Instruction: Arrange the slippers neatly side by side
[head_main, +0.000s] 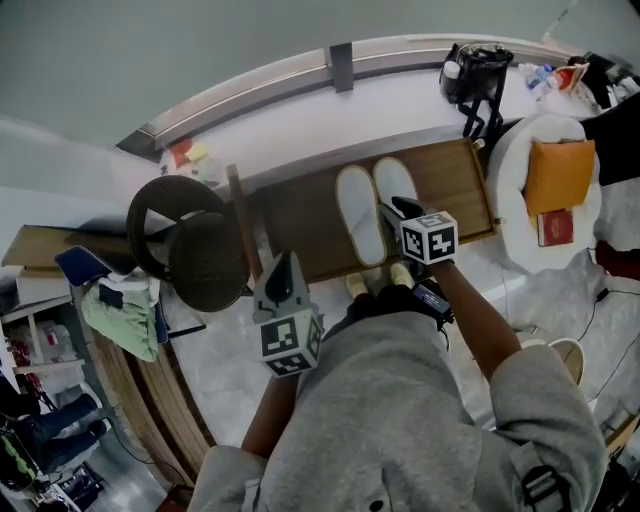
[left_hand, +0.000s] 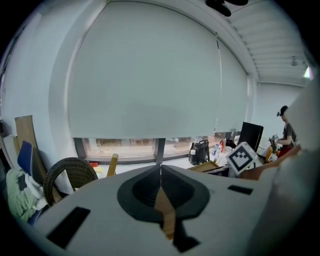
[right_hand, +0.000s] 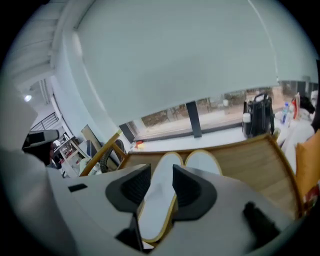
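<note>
Both slippers (head_main: 362, 215) lie side by side on the wooden table (head_main: 455, 180), looking arranged. So my right tongs (right_hand: 161, 175) hover over them, jaws apart, gripping nothing. My left tongs (left_hand: 160, 172) idle, pressed together and empty, short of the table's near edge.
</note>
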